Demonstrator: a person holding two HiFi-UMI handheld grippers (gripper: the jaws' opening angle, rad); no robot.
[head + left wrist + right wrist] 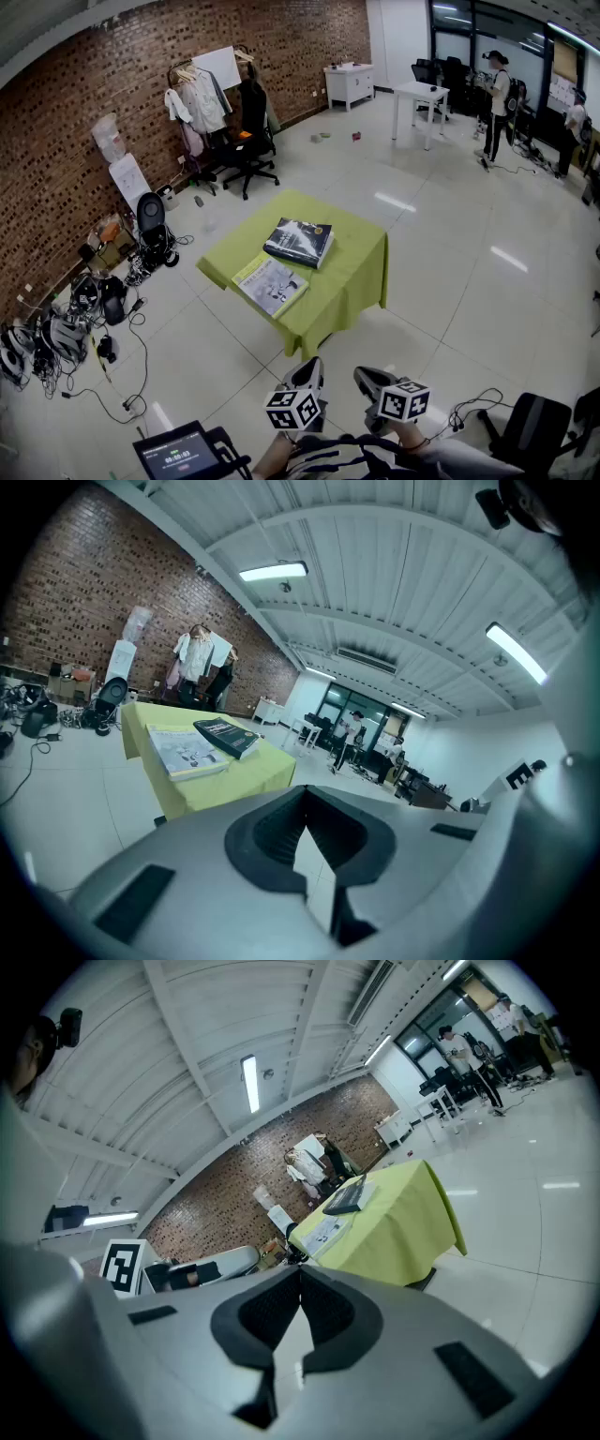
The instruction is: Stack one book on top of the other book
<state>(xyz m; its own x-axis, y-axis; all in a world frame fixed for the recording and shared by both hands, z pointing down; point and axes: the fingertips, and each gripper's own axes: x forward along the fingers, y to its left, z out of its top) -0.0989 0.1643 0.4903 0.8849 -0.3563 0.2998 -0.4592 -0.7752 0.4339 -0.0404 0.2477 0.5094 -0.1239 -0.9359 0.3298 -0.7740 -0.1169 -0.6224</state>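
Observation:
A dark-covered book [299,241] lies on the table with the yellow-green cloth [352,272], toward its far side. A pale book with a light cover [271,285] lies beside it, nearer to me, the two side by side and barely apart. Both grippers are held low in front of me, well short of the table. My left gripper [307,372] is shut with nothing in it, and my right gripper [367,377] is shut and empty too. In the left gripper view the dark book [227,736] and the pale book [187,752] lie far ahead. The right gripper view has both books [339,1208] small.
A brick wall [141,84] runs along the left with a clothes rack [202,94], a black chair [248,141] and bags and cables [66,328] on the floor. A white table [420,101] and a person [495,94] stand far off. A screen [178,455] sits at my lower left.

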